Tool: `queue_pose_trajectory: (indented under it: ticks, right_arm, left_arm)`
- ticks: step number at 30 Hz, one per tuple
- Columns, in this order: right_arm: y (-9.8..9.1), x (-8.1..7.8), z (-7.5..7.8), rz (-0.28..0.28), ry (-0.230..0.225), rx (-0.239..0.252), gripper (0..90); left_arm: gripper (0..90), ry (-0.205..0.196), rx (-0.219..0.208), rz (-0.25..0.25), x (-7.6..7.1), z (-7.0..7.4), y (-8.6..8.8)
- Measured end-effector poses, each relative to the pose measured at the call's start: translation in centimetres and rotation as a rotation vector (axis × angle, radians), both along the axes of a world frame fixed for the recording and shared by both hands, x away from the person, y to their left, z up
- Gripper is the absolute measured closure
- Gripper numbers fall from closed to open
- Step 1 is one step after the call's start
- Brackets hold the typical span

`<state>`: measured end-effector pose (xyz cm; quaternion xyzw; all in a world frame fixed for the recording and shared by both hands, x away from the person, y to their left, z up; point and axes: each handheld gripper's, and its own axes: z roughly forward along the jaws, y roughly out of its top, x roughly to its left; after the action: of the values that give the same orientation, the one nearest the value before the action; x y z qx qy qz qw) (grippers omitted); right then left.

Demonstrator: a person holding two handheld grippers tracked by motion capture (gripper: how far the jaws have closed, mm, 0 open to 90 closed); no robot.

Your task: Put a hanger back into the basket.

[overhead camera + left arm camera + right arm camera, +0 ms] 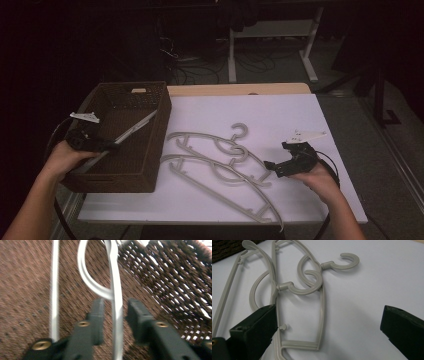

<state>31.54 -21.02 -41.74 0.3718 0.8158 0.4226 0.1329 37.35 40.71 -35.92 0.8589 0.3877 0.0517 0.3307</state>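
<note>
A grey plastic hanger [132, 131] lies slanted inside the brown woven basket [145, 172] at the table's left. My left gripper [107, 146] reaches into the basket at the hanger's lower end. In the left gripper view the hanger's thin bar [117, 315] runs between the jaws of the left gripper [116, 303] with a gap on each side, so it stands open. Two more grey hangers [200, 137] [225, 187] lie overlapping on the white table [300, 115]. My right gripper [270, 167] hovers by their right ends, wide open and empty [328, 312], facing their hooks [348, 263] [304, 290].
A strip of wooden board [240, 89] shows along the table's far edge. Beyond it stand white desk legs [232, 55] and floor cables [190, 70] in the dark. The basket's woven wall [175, 277] rises just right of the left jaws.
</note>
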Motion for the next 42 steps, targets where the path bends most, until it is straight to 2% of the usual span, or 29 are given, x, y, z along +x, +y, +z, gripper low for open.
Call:
queue_pose_trajectory:
  ticks: [1,4,10,14,18,20,21,22,25,28,29,30,33,35,39,41,42]
  right_arm:
    - [0.0,0.0,0.0,0.0,0.0,0.0,1.0]
    - [0.1,-0.1,0.0,0.003,0.0,0.001,0.9]
    - [0.2,-0.1,0.0,0.003,0.003,-0.003,0.9]
    - [0.1,-0.1,0.1,0.005,0.002,-0.002,1.0]
    - [0.1,0.0,0.0,0.005,0.003,-0.002,1.0]
    - [0.1,0.0,0.0,0.004,0.003,0.0,1.0]
    - [0.1,0.0,0.0,0.005,0.002,0.001,1.0]
    - [0.1,0.0,0.1,0.005,0.001,0.001,1.0]
    - [0.1,0.0,0.1,0.006,0.004,0.001,1.0]
    - [0.1,0.0,0.1,0.008,0.005,0.003,1.0]
    - [0.1,0.0,0.1,0.008,0.005,0.003,1.0]
    - [0.1,-0.1,0.1,0.009,0.005,0.004,1.0]
    - [0.1,0.0,0.1,0.011,0.003,0.003,1.0]
    - [0.2,0.0,0.1,0.012,0.004,0.003,1.0]
    - [0.2,-0.1,0.1,0.015,0.003,0.004,1.0]
    - [0.2,0.0,0.1,0.016,0.002,0.003,1.0]
    - [0.2,0.0,0.1,0.015,0.006,0.004,1.0]
  left_arm:
    - [55.3,0.0,0.0,0.0,0.0,0.0,0.0]
    - [44.1,-0.04,-0.049,0.021,-0.2,0.8,0.2]
    - [29.0,-0.093,-0.135,0.033,-0.7,2.1,-0.6]
    - [25.9,-0.124,-0.174,0.02,-1.1,3.3,-2.2]
    - [26.0,-0.161,-0.214,0.0,-1.7,4.7,-4.6]
    - [26.5,-0.175,-0.226,-0.02,-1.9,5.3,-6.2]
    - [27.3,-0.175,-0.226,-0.02,-1.9,5.3,-6.2]
    - [27.8,-0.183,-0.232,-0.038,-2.1,5.7,-7.8]
    - [30.3,-0.188,-0.262,-0.066,-2.3,6.1,-10.2]
    - [34.1,-0.19,-0.288,-0.092,-2.5,6.3,-12.7]
    - [35.7,-0.19,-0.288,-0.092,-2.5,6.3,-12.7]
    - [37.2,-0.192,-0.285,-0.11,-2.6,6.2,-14.4]
    - [43.9,-0.185,-0.288,-0.122,-2.8,5.8,-17.0]
    - [49.6,-0.175,-0.28,-0.125,-2.7,5.4,-18.6]
    - [59.6,-0.153,-0.229,-0.147,-2.8,4.1,-21.9]
    - [62.4,-0.153,-0.229,-0.147,-2.8,4.1,-21.9]
    - [67.1,-0.125,-0.205,-0.162,-2.8,2.9,-23.5]
